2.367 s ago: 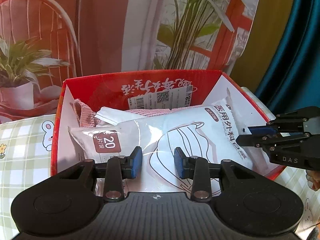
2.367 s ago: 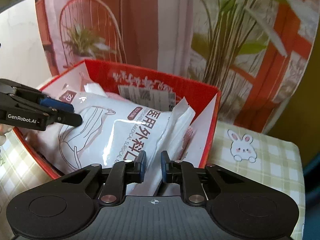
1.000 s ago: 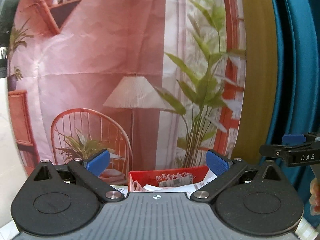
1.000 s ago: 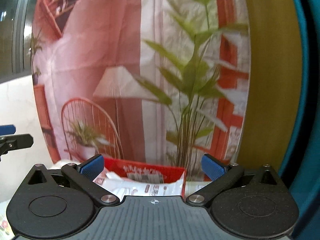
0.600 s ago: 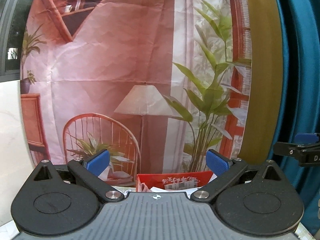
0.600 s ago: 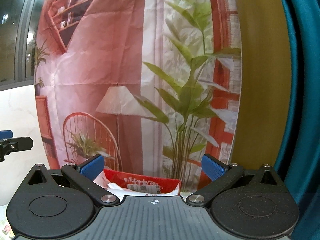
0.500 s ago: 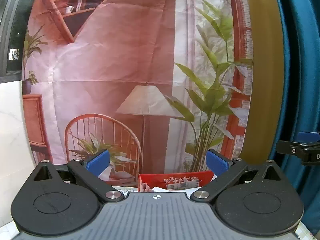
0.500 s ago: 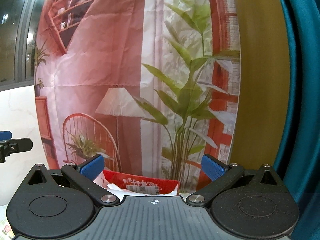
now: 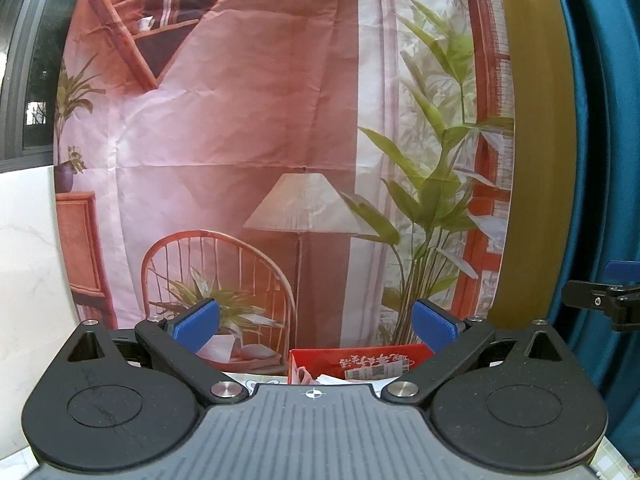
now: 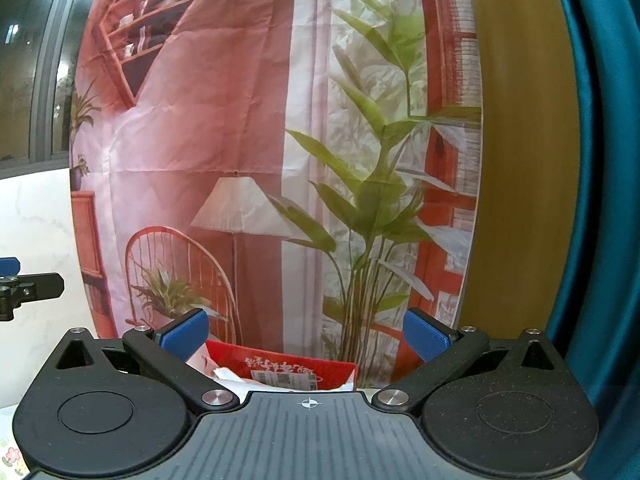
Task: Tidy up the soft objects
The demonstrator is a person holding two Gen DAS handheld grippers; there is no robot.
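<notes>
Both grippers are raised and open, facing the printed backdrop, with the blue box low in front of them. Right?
Not quite: the box is red, as both wrist views show. The left gripper and right gripper are indeed open, facing the backdrop.

The box (image 9: 356, 360) sits before the backdrop (image 9: 248, 120), packets (image 10: 232, 376) inside.

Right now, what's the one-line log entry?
left gripper open, empty | right gripper open, empty | red box holds white packets | both grippers raised

Creased cloth backdrop (image 9: 248, 128) (printed), red cardboard box (image 9: 360, 354).
</notes>
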